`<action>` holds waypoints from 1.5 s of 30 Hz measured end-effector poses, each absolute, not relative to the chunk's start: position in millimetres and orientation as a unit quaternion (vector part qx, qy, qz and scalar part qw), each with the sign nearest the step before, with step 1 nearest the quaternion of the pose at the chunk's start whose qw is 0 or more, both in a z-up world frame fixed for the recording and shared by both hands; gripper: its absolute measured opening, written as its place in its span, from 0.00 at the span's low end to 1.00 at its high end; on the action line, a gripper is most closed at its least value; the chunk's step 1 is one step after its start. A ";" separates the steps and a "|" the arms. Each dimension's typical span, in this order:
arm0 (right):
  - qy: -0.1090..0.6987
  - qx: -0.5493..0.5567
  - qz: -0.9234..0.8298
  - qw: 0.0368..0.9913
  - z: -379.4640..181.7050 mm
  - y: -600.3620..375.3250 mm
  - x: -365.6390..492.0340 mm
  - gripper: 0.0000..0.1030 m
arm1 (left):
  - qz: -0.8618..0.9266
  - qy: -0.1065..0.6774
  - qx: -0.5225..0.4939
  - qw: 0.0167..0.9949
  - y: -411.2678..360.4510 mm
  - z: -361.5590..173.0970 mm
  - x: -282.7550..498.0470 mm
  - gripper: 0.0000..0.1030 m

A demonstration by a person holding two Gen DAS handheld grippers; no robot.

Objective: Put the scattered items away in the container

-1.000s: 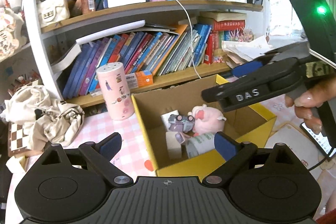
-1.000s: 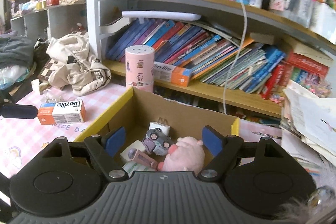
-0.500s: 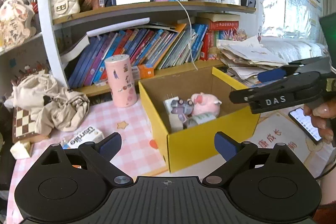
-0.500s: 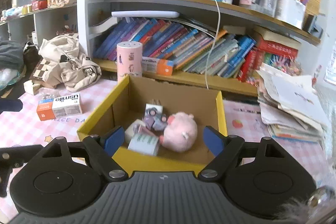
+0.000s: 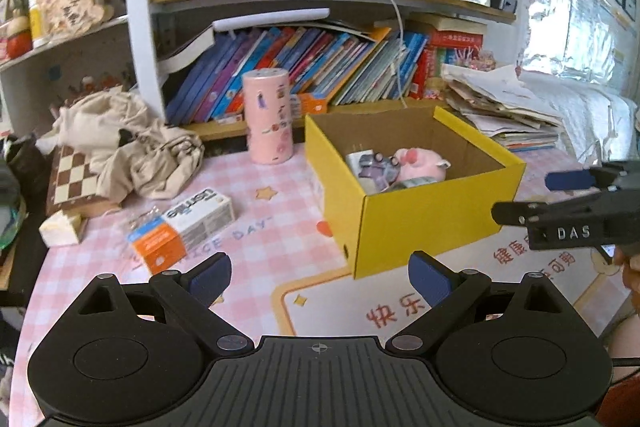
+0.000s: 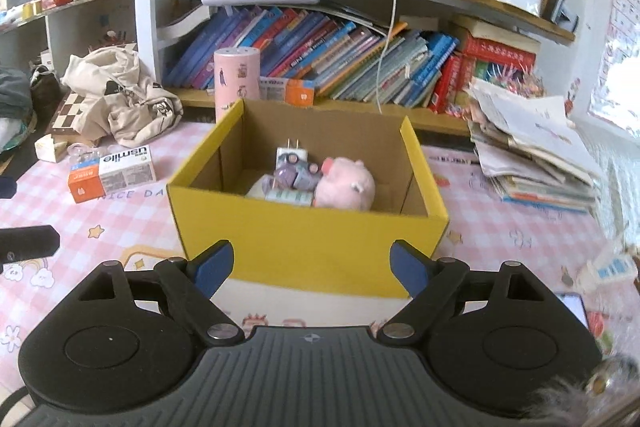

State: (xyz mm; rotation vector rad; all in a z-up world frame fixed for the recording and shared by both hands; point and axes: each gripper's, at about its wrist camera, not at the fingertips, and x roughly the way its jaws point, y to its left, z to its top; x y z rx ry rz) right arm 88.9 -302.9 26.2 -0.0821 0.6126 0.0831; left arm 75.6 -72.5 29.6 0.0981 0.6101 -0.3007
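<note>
- You've pulled both grippers back from the yellow box (image 6: 308, 247), now farther off.
- Your left gripper (image 5: 319, 277) and right gripper (image 6: 309, 267) are spread, empty.
- Usmile box (image 5: 182, 225) lies on the tablecloth, left of it.
</note>
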 end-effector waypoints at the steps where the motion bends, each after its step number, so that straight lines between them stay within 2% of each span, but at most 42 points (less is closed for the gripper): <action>1: 0.304 -0.038 0.039 0.951 23.6 -300.6 86.5 0.83 | -0.146 0.300 0.047 0.942 -70.1 29.0 74.0 0.94; 14: 0.327 -0.028 0.019 0.944 5.1 -268.7 53.5 0.91 | -0.146 0.315 0.036 0.937 -48.8 17.6 57.4 0.94; 45: 0.341 -0.057 0.058 0.936 -3.6 -179.6 34.7 0.94 | -0.053 0.311 -0.036 0.948 57.0 9.8 19.3 0.94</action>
